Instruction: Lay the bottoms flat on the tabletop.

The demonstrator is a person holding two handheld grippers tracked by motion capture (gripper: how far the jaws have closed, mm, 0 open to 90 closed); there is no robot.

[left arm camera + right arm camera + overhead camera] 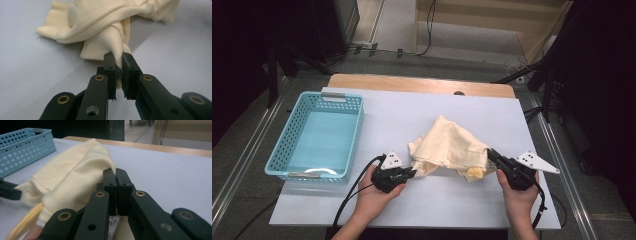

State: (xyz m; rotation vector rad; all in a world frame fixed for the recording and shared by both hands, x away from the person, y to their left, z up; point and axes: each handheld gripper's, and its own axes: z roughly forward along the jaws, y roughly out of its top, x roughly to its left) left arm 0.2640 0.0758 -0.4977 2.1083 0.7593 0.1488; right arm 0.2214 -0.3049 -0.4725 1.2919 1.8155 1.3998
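Note:
A cream garment [452,142] lies bunched on the white table top [437,200], pulled up into a low tent between both grippers. My left gripper [410,173] is at its near left corner. In the left gripper view the left gripper [119,58] is shut on a ribbed cuff [112,42] of the garment [100,17]. My right gripper [490,153] meets the garment's right edge. In the right gripper view the right gripper [116,173] has its jaws pressed together with the cloth [72,170] running in under them and a white label [113,222] showing low between them.
A light blue perforated basket [287,135] stands at the table's left, also seen far left in the right gripper view as the basket [22,147]. A wooden strip [422,84] runs along the far edge. White table surface lies in front of and behind the garment.

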